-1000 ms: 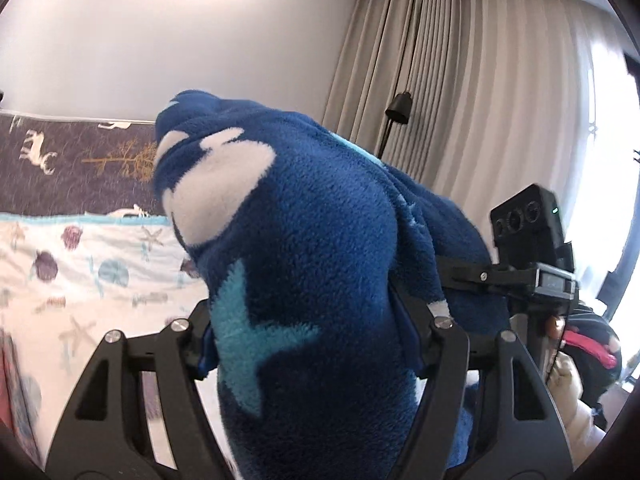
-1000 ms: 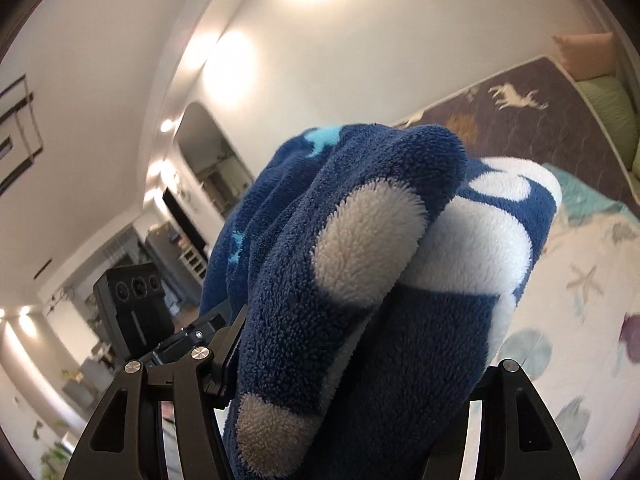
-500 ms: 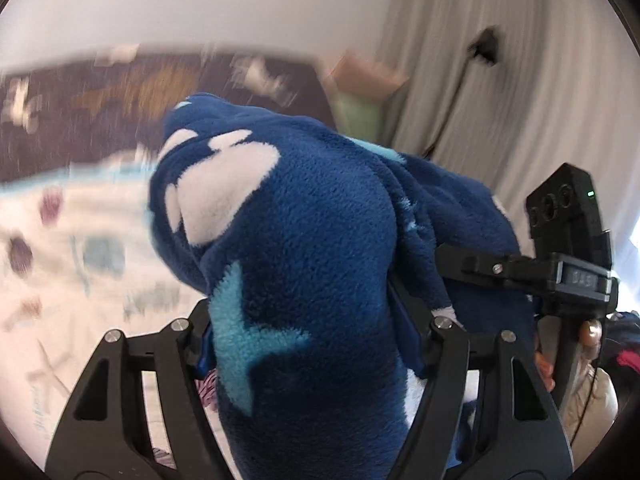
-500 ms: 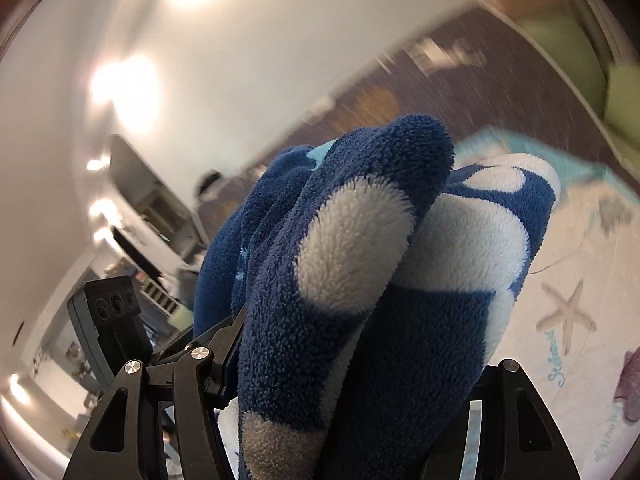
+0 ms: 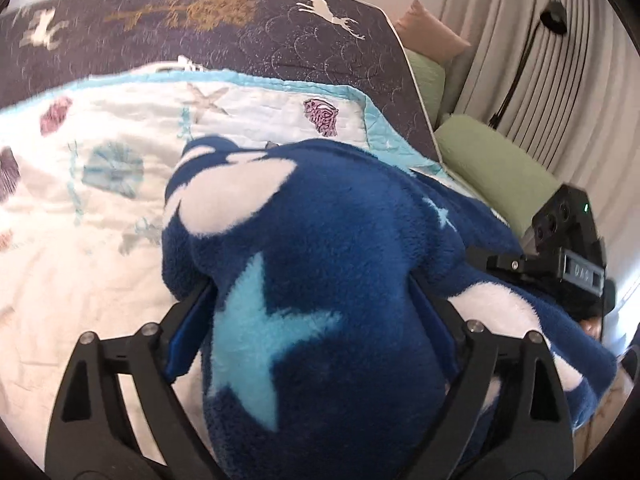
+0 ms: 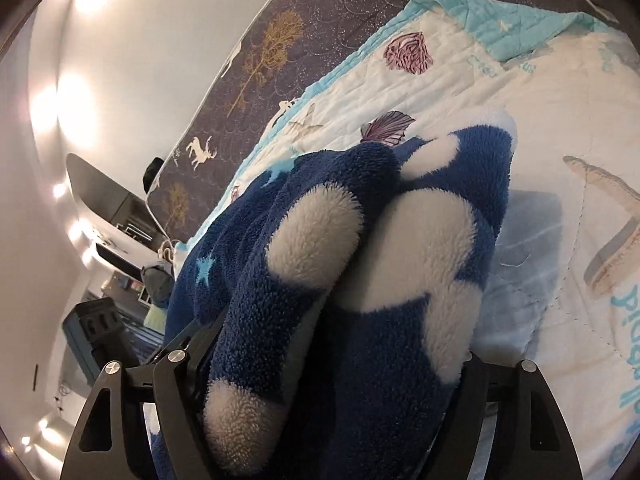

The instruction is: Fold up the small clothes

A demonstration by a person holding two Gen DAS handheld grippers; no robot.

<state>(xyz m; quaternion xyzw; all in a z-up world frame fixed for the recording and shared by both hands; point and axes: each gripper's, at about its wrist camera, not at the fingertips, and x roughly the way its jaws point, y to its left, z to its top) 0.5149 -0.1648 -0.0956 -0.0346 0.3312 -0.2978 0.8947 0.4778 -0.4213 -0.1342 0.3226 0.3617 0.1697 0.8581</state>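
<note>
Only left view shows curtain beyond fleece garment.

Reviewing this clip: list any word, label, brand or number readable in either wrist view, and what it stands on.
"DAS" or similar, letters too faint to be sure: on the small label of the black device beside the blue fleece garment, left wrist view.
Turquoise script on the seashell quilt: several words, sideways and cut off at the edge, not readable.
Smaller turquoise script near the quilt's border: too blurred.
No numbers or brand marks.
</note>
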